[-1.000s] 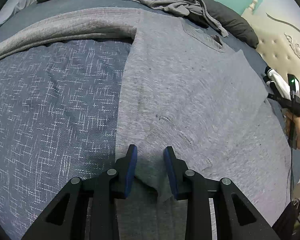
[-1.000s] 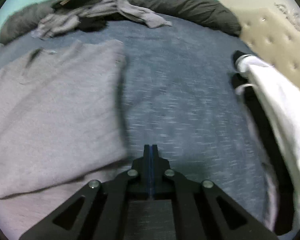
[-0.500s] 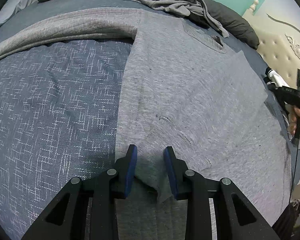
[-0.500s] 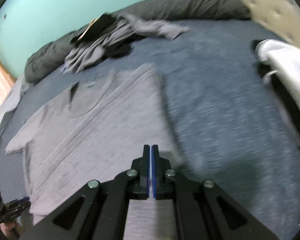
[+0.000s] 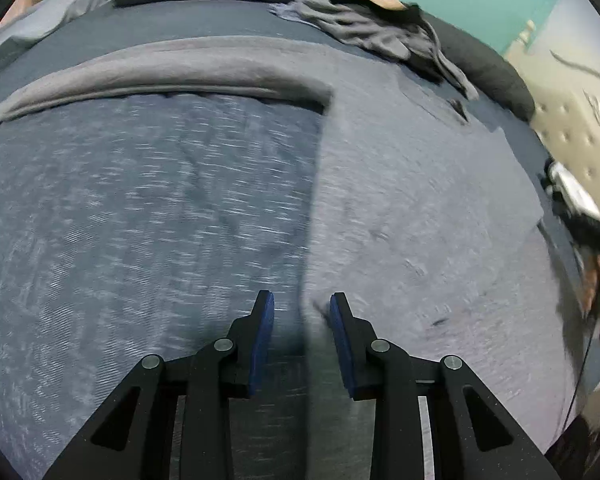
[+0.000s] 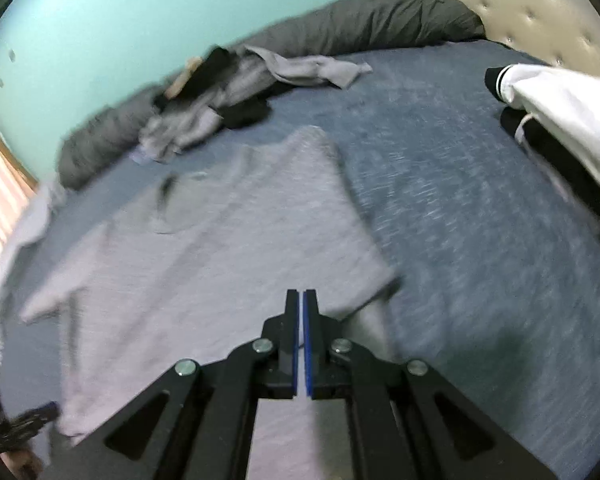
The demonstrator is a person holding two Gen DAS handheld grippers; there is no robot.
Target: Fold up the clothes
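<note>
while the left hand-held gripper [image 5: 302, 304] (released) slid off the grey shirt [image 5: 412, 208]; right hand-held gripper [image 6: 303, 300] stays clenched, empty

The left hand-held gripper [image 5: 302, 304] is built of black angular linkage arms, joined by round silver screws; its fingers are lined with blue pads; the right hand-held gripper [image 6: 303, 300] is made alike, with triangular cut-outs seen in its arms.

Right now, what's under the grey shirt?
The grey shirt lies flat on the blue bedspread, which shows all around it. Anything beneath its body is covered.
</note>
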